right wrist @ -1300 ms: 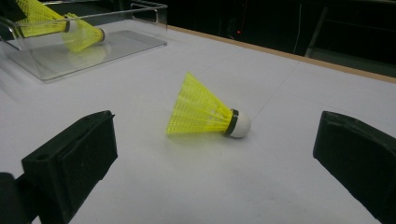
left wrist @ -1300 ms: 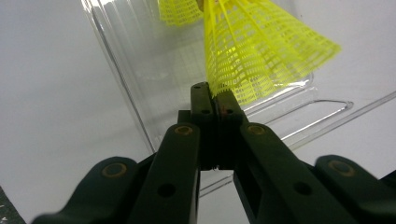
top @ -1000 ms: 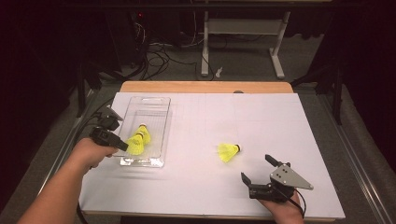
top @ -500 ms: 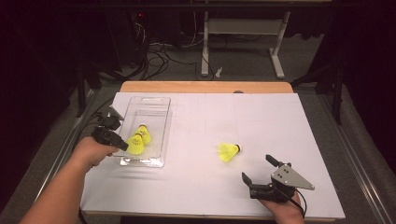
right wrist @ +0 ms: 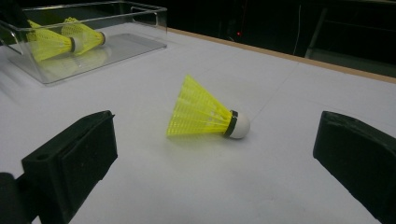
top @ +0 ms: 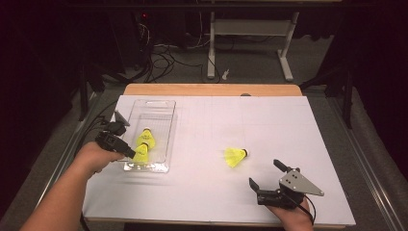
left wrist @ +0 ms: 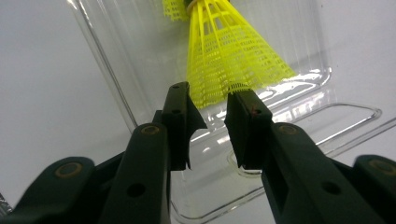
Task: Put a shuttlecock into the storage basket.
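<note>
From above, the left hand-held gripper [top: 126, 152] reaches into the clear tray [top: 166, 126] beside two yellow shuttlecocks [top: 143, 147], its own view showing jaws slightly apart just short of one skirt [left wrist: 233, 56], while the right hand-held gripper [right wrist: 219, 154] gapes wide around a lone shuttlecock [right wrist: 205, 115] on the desk [right wrist: 289, 88].

The white worktop [top: 269, 125] is evenly and brightly lit from above, while the upper frame falls into near darkness. Shadows are soft and short. Glare streaks the clear tray [left wrist: 289, 100] in the left gripper view; near jaws blur slightly.
</note>
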`<state>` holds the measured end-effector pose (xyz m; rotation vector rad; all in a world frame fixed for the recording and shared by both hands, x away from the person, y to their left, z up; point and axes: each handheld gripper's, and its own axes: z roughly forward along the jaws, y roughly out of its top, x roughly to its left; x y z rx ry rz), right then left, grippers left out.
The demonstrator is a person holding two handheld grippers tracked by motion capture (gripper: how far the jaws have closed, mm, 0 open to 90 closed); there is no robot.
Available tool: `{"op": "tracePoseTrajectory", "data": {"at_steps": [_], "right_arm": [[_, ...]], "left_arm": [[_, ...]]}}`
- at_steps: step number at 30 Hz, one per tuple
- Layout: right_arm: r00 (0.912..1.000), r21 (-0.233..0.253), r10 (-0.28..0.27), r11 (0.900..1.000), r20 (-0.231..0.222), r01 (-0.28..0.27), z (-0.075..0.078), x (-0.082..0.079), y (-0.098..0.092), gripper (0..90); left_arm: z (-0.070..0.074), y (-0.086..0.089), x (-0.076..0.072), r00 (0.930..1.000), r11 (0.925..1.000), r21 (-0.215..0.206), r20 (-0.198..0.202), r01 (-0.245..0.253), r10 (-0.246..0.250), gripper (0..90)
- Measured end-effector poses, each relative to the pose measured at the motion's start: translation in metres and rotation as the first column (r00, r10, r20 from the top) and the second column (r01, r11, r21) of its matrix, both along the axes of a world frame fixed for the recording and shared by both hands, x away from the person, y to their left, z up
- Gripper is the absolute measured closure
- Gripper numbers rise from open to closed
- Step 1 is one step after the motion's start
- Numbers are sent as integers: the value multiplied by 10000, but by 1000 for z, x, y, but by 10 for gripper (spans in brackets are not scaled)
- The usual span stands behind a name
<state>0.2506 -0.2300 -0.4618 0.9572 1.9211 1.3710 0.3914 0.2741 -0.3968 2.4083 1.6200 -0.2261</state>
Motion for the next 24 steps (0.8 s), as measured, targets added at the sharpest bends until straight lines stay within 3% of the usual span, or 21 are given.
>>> {"op": "tracePoseTrajectory", "data": {"at_steps": [13,17,24], "right_arm": [[10000,-24,-8,10000,18,8,0,0,1,2],[10000,-34,-16,10000,18,16,0,0,1,2],[10000,-50,-9,10000,31,9,0,0,2,1]], "left_arm": [[11,-4,-7,9998,9998,22,-29,210,-210,550],[19,-13,-10,9980,9971,441,86,622,-626,463],[32,-20,-11,9971,9962,535,292,684,-700,397]]}}
